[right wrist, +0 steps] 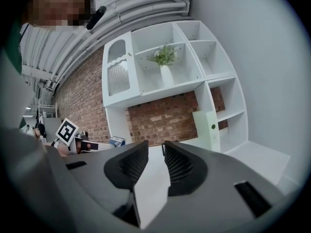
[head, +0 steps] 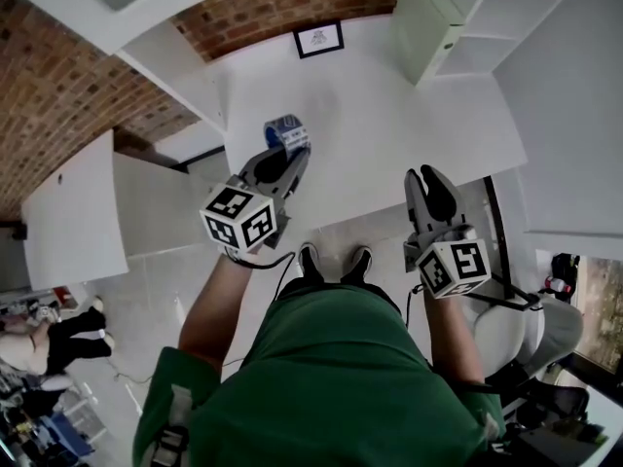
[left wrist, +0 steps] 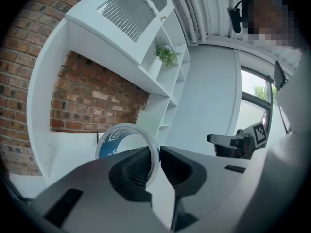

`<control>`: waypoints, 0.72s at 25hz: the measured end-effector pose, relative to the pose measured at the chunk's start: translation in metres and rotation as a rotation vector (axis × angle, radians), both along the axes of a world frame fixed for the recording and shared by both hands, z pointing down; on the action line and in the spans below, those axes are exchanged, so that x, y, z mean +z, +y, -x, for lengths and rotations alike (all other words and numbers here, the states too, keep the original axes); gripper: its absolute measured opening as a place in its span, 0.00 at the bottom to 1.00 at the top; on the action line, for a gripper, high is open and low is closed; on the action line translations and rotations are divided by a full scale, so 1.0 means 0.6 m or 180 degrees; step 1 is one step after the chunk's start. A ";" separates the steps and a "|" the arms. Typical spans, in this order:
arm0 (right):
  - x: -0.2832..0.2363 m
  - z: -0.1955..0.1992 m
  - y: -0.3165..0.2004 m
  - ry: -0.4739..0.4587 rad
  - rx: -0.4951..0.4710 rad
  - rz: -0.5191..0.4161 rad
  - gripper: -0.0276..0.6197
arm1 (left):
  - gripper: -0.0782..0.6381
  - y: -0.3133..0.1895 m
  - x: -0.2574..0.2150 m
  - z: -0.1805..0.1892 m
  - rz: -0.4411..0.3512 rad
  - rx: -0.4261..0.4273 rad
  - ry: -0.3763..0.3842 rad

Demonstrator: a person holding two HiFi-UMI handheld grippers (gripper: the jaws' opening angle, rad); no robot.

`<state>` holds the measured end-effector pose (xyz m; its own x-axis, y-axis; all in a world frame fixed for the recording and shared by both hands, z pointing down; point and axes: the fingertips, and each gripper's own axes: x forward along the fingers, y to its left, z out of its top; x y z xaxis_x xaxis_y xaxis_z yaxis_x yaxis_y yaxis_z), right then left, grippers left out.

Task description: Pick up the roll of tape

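One tape [left wrist: 111, 149], likely light and stiff: we clamp its 3 o'clock wall in the left gripper [left wrist: 156, 160]; right gripper [right wrist: 156, 155] gapes empty.

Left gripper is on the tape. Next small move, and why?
Probably just hold steady: the left gripper pinches the roll of tape by its thin wall, it looks clear of the table, and the right gripper is empty.

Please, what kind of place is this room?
Probably an office or studio room. A white shelf unit holding a potted plant stands against a brick wall. Below it runs a white desk with a small framed picture at its back.
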<state>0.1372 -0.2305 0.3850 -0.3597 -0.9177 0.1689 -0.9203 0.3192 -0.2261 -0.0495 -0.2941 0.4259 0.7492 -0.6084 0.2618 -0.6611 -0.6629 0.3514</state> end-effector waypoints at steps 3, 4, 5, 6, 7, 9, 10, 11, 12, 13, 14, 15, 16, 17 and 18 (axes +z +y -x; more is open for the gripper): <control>-0.017 0.003 -0.003 0.0000 -0.0012 -0.0073 0.23 | 0.21 0.001 -0.028 0.002 -0.0092 -0.0011 0.0098; -0.023 0.004 -0.004 0.0000 -0.0014 -0.0097 0.23 | 0.21 0.000 -0.036 0.003 -0.0119 -0.0015 0.0125; -0.028 0.005 -0.005 0.0001 -0.0013 -0.0119 0.23 | 0.21 0.000 -0.044 0.004 -0.0144 -0.0019 0.0148; -0.034 0.004 -0.006 0.0002 -0.0010 -0.0143 0.23 | 0.21 0.001 -0.051 0.006 -0.0169 -0.0024 0.0168; -0.041 0.003 -0.006 0.0003 -0.0006 -0.0169 0.23 | 0.21 0.001 -0.059 0.007 -0.0192 -0.0031 0.0186; -0.054 0.000 -0.007 0.0008 0.0004 -0.0224 0.23 | 0.21 0.002 -0.072 0.009 -0.0236 -0.0045 0.0220; -0.061 -0.002 -0.007 0.0013 0.0011 -0.0253 0.22 | 0.21 0.003 -0.079 0.010 -0.0257 -0.0051 0.0239; -0.068 -0.003 -0.007 0.0020 0.0018 -0.0286 0.22 | 0.21 0.003 -0.086 0.011 -0.0279 -0.0055 0.0259; -0.076 -0.004 -0.007 0.0028 0.0027 -0.0321 0.22 | 0.21 0.004 -0.093 0.013 -0.0302 -0.0059 0.0279; -0.084 -0.004 -0.007 0.0038 0.0037 -0.0359 0.22 | 0.21 0.004 -0.100 0.015 -0.0327 -0.0064 0.0296; -0.093 -0.005 -0.007 0.0051 0.0046 -0.0397 0.22 | 0.21 0.005 -0.107 0.017 -0.0353 -0.0069 0.0312; -0.100 -0.006 -0.007 0.0064 0.0053 -0.0434 0.22 | 0.21 0.006 -0.113 0.019 -0.0380 -0.0074 0.0326; -0.107 -0.008 -0.007 0.0075 0.0060 -0.0469 0.22 | 0.21 0.007 -0.119 0.020 -0.0405 -0.0077 0.0339; -0.114 -0.010 -0.007 0.0084 0.0065 -0.0501 0.22 | 0.21 0.009 -0.124 0.020 -0.0427 -0.0078 0.0352; -0.120 -0.012 -0.007 0.0092 0.0069 -0.0529 0.22 | 0.21 0.011 -0.128 0.019 -0.0443 -0.0080 0.0365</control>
<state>0.1444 -0.2347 0.3132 -0.3366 -0.9413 0.0243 -0.9328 0.3298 -0.1451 -0.0609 -0.2875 0.3491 0.7534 -0.6517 0.0875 -0.6389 -0.6942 0.3315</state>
